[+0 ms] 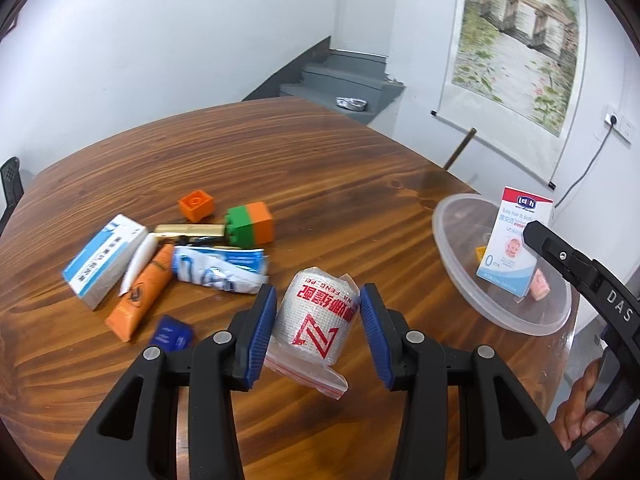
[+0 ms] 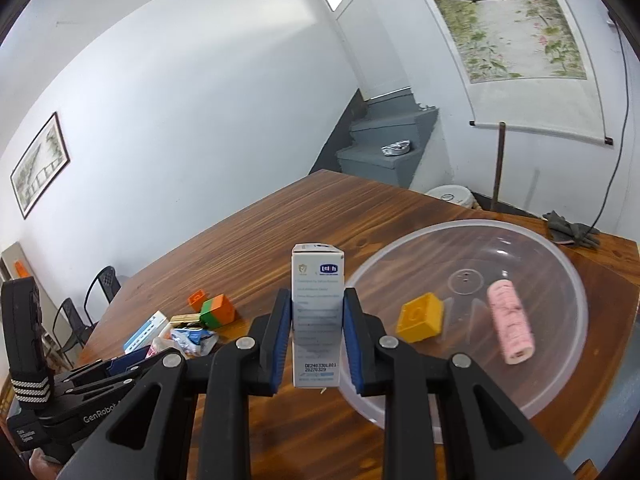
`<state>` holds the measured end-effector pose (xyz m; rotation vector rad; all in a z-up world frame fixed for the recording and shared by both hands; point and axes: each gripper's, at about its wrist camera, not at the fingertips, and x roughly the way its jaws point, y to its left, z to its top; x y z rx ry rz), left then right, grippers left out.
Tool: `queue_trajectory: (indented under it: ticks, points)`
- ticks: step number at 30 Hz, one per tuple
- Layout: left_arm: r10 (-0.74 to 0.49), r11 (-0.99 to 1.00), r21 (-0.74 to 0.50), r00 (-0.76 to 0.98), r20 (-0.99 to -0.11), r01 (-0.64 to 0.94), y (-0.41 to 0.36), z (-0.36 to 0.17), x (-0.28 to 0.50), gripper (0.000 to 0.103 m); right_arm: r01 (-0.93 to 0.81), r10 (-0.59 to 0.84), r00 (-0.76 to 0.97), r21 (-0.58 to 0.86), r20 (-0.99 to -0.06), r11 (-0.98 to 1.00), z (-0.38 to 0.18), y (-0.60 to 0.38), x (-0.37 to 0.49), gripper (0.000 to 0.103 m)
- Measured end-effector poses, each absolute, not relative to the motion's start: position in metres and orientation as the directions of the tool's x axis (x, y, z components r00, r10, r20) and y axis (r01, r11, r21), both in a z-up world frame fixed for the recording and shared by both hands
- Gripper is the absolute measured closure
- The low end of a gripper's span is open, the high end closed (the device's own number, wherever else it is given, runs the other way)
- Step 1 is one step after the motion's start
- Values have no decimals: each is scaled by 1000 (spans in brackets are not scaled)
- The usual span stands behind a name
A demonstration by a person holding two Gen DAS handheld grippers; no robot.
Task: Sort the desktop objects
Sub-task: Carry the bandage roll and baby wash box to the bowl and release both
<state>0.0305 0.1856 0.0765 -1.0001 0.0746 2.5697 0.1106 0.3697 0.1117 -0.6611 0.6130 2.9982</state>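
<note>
- Between your right gripper's (image 2: 316, 332) blue pads stands the white baby-care box (image 2: 318, 316), upright and clamped on both narrow sides; the jaws are nearly closed around it, and it is clear of the wooden table (image 2: 280, 216).
- Just to its right sits the clear plastic bowl (image 2: 560, 364), with a yellow block (image 2: 422, 316) and a pink roll (image 2: 510, 322) already lying inside. From the left wrist view, the box hangs at the bowl's near rim, so you look to be mid-carry on a drop-off.
- Over on your left, the left gripper (image 1: 318, 322) is partly open around the bagged bandage roll (image 1: 316, 320), red print on white mesh. The left pad touches the wrapper; whether the right pad presses on it I cannot tell, though the roll appears lifted off the table, so I judge it held.
- Behind that roll the unsorted pile waits: a blue-and-white carton (image 1: 104, 260), an orange tube (image 1: 140, 296), a crumpled blue-white sachet (image 1: 218, 270), a small dark blue packet (image 1: 174, 332), a green-and-orange block (image 1: 250, 230) and an orange block (image 1: 196, 204).
- Next call, as I read it: bring the box fully over the bowl's open middle, lower it, then release, keeping off the yellow block.
- Your left load follows the same route, so mind the two grippers crowding at the rim.
</note>
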Motion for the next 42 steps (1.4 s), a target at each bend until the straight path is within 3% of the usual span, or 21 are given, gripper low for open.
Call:
queue_trajectory:
  ticks: [19, 30, 32, 35, 42]
  points:
    - [478, -826, -126, -564, -674, -549, 282, 79, 29, 56, -246, 27, -893, 436, -449, -866, 88, 446, 125, 75]
    - [542, -763, -145, -502, -674, -629, 328, 71, 23, 56, -337, 119, -860, 378, -496, -862, 85, 467, 127, 74]
    - [556, -752, -160, -485, -675, -640, 332, 69, 21, 53, -347, 123, -854, 378, -505, -858, 83, 469, 126, 73]
    - [581, -731, -202, -439, -685, -652, 335, 66, 18, 31, -360, 133, -854, 385, -503, -850, 83, 472, 128, 71]
    - [595, -738, -225, -455, -663, -636, 330, 70, 20, 30, -385, 175, -860, 383, -480, -840, 88, 477, 136, 57]
